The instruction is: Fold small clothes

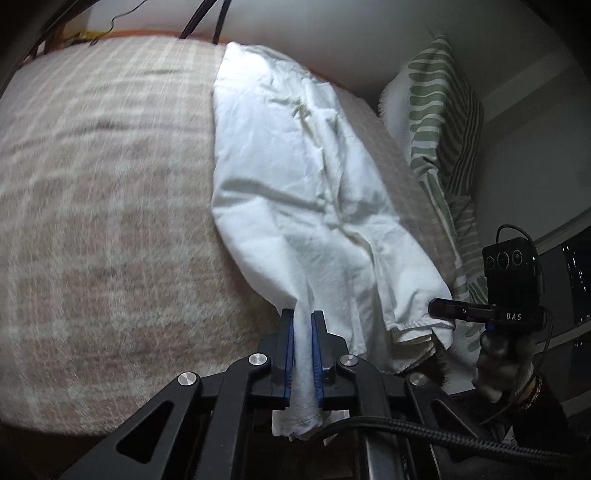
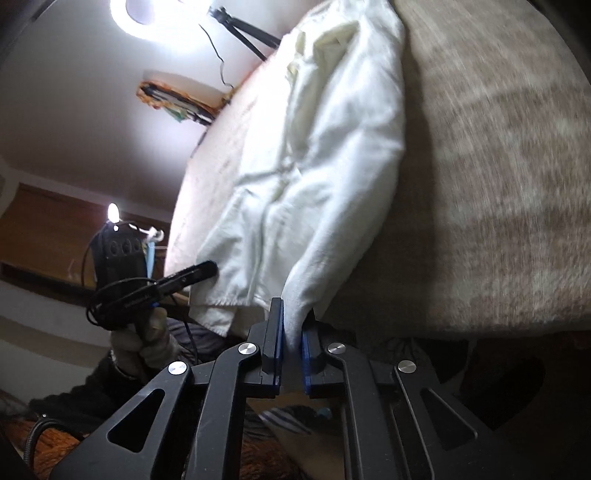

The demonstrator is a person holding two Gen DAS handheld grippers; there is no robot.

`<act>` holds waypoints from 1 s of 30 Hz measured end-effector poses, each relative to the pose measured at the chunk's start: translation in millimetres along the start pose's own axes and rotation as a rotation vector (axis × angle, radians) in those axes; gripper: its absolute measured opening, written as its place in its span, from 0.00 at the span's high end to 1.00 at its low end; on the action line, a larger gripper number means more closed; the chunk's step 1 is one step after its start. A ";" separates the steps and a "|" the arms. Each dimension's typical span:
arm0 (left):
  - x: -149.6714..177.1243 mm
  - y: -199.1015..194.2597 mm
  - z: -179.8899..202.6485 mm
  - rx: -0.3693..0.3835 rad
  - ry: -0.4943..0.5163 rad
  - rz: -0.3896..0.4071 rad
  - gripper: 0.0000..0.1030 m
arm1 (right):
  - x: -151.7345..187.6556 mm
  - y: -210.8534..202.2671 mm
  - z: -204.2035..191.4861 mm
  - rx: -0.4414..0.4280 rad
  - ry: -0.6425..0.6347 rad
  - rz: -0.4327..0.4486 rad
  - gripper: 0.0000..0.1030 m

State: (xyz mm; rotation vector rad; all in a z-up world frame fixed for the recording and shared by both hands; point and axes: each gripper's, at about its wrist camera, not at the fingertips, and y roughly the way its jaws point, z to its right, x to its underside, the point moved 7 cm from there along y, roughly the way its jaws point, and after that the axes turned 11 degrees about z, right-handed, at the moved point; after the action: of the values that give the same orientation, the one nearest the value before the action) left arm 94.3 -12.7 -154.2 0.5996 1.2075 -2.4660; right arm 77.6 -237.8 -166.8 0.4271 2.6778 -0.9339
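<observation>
left wrist view: the left gripper (image 1: 303,317) is clamped on a near corner of the white garment (image 1: 295,177), a tongue of cloth pinched between the blue pads and bunching out below them. the garment lies on the checked blanket (image 1: 103,206) of the bed, toward its right side, near the green-patterned pillow (image 1: 436,122). its long axis runs from the near bed edge away to the far edge by the wall, the near hemmed end drooping over the bed's edge. the right gripper (image 1: 434,307) shows at the right, its tip at the garment's other near corner, the gloved hand (image 1: 498,365) beneath it. to do this step well, i judge both corners should rise together and level, so the near edge stays taut between them and the cloth does not twist (the middle looks rumpled, so a light stretch sideways would help before carrying it over).

right wrist view: the right gripper (image 2: 293,325) is closed on the white garment (image 2: 314,166) at its near right corner, cloth squeezed between the pads. the left gripper (image 2: 210,267) sits at the left, its tip touching the hemmed corner. here too the garment stretches lengthwise away from the camera toward the far wall and the ring lamp (image 2: 162,14), lying on the checked blanket (image 2: 498,184). i judge the fold should carry the near edge along that long axis to meet the far edge, corners matched.
</observation>
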 end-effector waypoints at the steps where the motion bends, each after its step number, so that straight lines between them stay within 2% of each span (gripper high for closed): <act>1: -6.9 -2.5 4.3 0.004 0.012 0.007 0.95 | -6.1 -2.8 -3.1 -0.011 0.007 0.021 0.94; 7: -52.9 -11.8 18.7 0.011 0.066 0.072 0.95 | -43.9 -20.5 -19.3 0.004 -0.040 0.137 0.94; 12: -96.9 -2.4 20.9 0.006 0.078 0.112 0.95 | -79.5 -22.9 -24.9 0.031 -0.050 0.194 0.94; 20: -144.2 29.2 7.4 -0.020 0.069 0.113 0.94 | -132.7 -1.9 -9.5 0.067 0.002 0.214 0.94; 27: -171.9 59.1 -10.5 -0.029 0.049 0.094 0.93 | -167.9 23.4 10.3 0.078 0.053 0.198 0.93; 30: -183.6 68.1 -17.0 -0.037 0.043 0.104 0.82 | -179.3 29.7 20.6 0.093 0.079 0.185 0.89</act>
State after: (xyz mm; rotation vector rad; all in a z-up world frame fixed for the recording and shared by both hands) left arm 287.1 -19.4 -116.3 0.6904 1.2040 -2.3513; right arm 256.4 -261.9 -136.6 0.7329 2.6155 -1.0073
